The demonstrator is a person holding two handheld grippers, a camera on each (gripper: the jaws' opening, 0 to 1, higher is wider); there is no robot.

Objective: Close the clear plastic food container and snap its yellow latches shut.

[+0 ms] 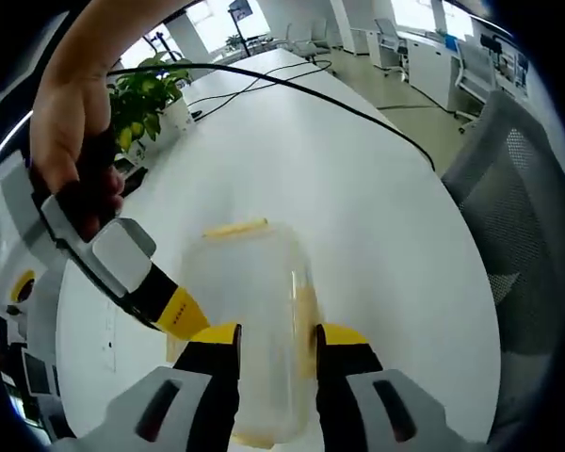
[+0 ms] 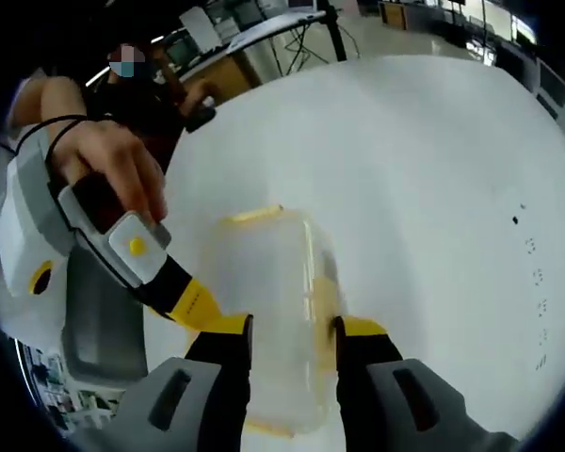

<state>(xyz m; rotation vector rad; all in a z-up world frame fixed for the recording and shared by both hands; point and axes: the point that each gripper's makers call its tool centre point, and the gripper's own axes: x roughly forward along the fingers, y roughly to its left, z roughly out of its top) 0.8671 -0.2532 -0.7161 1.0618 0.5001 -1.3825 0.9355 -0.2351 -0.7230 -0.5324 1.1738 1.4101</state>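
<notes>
Container sits lower centre of the left gripper view, on the white table. Clear body, lid on it. One yellow latch on its far end, another along its right side; can't tell if either is snapped down.

Left gripper: jaws apart, over the lid, gap narrower than the container. Can't tell if they touch it. The right gripper comes in from the left, its yellow tip at the container's lower-left edge, with a hand on its body.

Right gripper view is much the same: container lower centre, far-end latch and right-side latch visible. Right gripper jaws apart above the lid. The left gripper enters from the left, tip just beside the container, with a hand on it.

Further out I see a potted plant upper left, a black cable across the table, and a grey chair at the right.
</notes>
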